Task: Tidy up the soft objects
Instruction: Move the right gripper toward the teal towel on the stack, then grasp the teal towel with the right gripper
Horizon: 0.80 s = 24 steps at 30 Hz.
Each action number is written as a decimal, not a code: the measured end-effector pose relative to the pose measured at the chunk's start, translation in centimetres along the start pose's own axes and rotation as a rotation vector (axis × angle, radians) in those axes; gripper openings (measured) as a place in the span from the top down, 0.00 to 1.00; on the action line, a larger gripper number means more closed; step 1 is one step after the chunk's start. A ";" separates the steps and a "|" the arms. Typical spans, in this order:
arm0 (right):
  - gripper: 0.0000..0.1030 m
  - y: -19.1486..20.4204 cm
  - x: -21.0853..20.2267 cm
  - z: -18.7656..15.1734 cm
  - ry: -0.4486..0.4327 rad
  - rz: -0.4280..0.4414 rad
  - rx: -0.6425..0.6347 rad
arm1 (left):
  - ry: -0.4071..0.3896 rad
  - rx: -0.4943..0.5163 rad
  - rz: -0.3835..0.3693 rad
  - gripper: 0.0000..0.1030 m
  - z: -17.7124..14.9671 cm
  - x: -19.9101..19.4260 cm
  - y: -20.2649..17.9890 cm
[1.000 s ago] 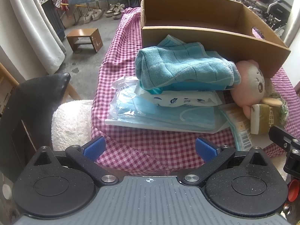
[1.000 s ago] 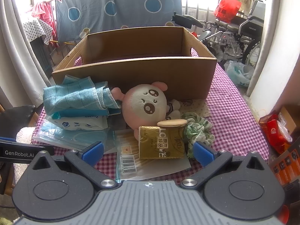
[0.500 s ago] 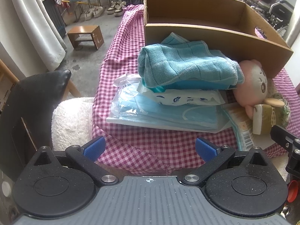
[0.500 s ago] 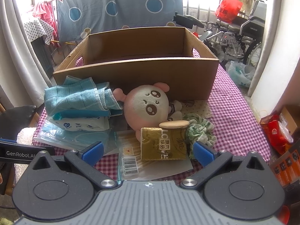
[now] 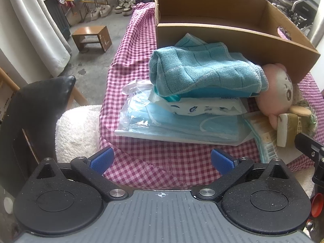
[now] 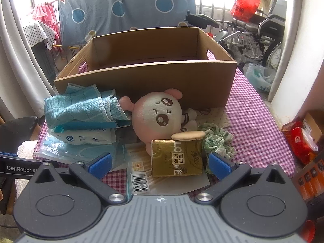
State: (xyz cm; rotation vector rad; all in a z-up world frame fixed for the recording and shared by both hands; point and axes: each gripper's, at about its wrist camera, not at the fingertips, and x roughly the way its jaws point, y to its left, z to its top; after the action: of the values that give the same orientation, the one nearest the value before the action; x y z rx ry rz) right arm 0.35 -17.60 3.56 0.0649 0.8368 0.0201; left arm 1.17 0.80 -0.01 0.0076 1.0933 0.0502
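Between left tongs [image 5: 161,160], spread and empty: checked counter [image 5: 129,64] edge, teal towel [image 5: 202,73] stack nearer than second ago. Right tongs [image 6: 160,163] likewise spread, closer on gold tissue pack [image 6: 177,158] and pink plush [image 6: 160,117]. Cardboard box [image 6: 154,77] behind, seemingly empty; nothing sorted yet. Room: curtains, wheelchair, wooden stool.
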 end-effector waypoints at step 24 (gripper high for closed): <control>0.20 0.5 3.7 5.9 -0.081 0.480 0.200 | -0.280 -0.083 -0.382 0.07 4.3 0.5 6.4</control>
State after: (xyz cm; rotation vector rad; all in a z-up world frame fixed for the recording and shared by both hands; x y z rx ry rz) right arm 7.21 -17.22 4.85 0.4515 0.7248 0.3827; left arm 4.95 7.25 1.72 -0.2608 0.7975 -0.2425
